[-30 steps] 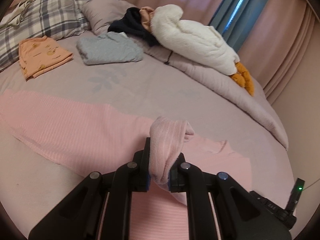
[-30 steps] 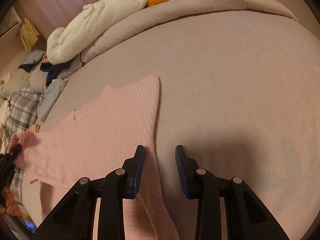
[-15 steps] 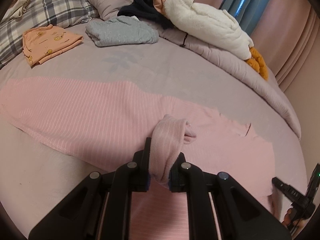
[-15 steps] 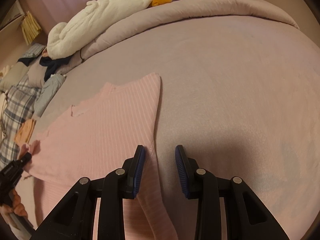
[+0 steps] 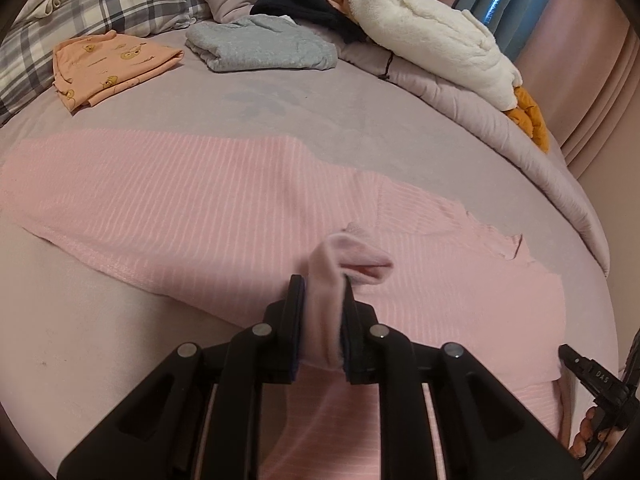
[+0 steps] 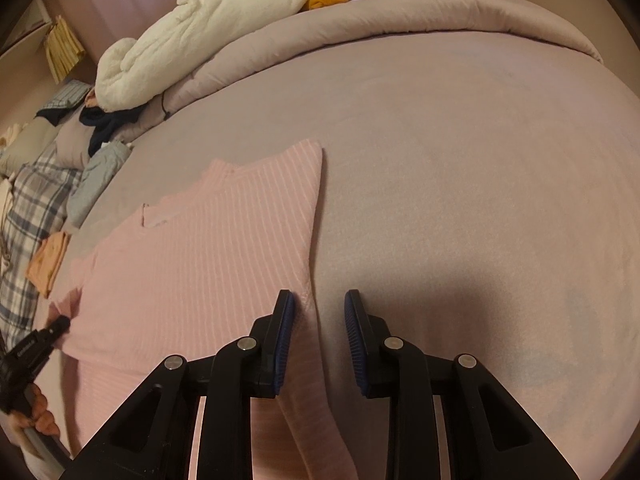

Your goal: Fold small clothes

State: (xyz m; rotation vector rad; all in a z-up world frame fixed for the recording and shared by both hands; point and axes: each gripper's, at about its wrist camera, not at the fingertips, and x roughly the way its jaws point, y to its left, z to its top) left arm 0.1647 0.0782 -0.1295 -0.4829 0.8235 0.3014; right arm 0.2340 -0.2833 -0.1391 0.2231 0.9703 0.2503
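Garment: pink striped top (image 5: 208, 208) lies spread on the bed (image 6: 460, 160) | Left gripper (image 5: 323, 304): your jaws are opening, sleeve cuff (image 5: 340, 264) still pinched, brought over the body to fold | Right gripper (image 6: 318, 320): released, pads astride the top's edge, gripping nothing.

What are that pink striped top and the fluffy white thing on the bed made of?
The pink striped top looks like a soft ribbed knit, probably cotton or a blend: fine pale ridges run across it and it lies limp and matte. The fluffy white garment looks like fleece or sherpa, likely synthetic: its surface is nubbly, thick and puffy.
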